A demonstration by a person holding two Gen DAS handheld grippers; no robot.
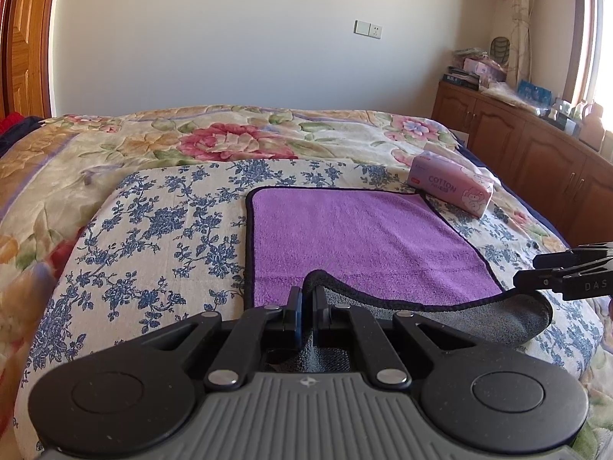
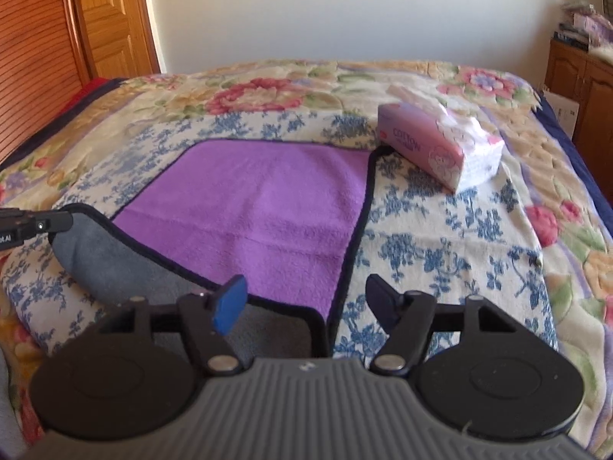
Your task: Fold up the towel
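Wardrobe [image 2: 42, 57]: wooden, at the far left, beyond the bed.
Bed [image 1: 126, 145]: covered by a floral blanket with a blue-flowered cloth [image 1: 161, 230] laid over it.
Left gripper [image 1: 305, 306]: pads pressed together on the near hem of the towel, pinching a raised fold; in the right wrist view it shows at the left edge [image 2: 57, 223], holding the lifted corner.
Towel [image 1: 364, 237]: purple with a dark border, spread flat on the blue-flowered cloth; its near edge is lifted and curled over, showing a grey underside. In the right wrist view [image 2: 268, 207] the near right corner lies between the right gripper's fingers.
Right gripper [image 2: 304, 299]: fingers spread apart, holding nothing, poised over the towel's near right corner; in the left wrist view it appears at the right edge [image 1: 536, 278], beside the curled hem.
Tissue pack [image 1: 450, 186]: pink, printed "COTTON", lying on the bed just beyond the towel's far right corner.
Cabinet [image 1: 536, 145]: wooden, along the right wall, cluttered on top.
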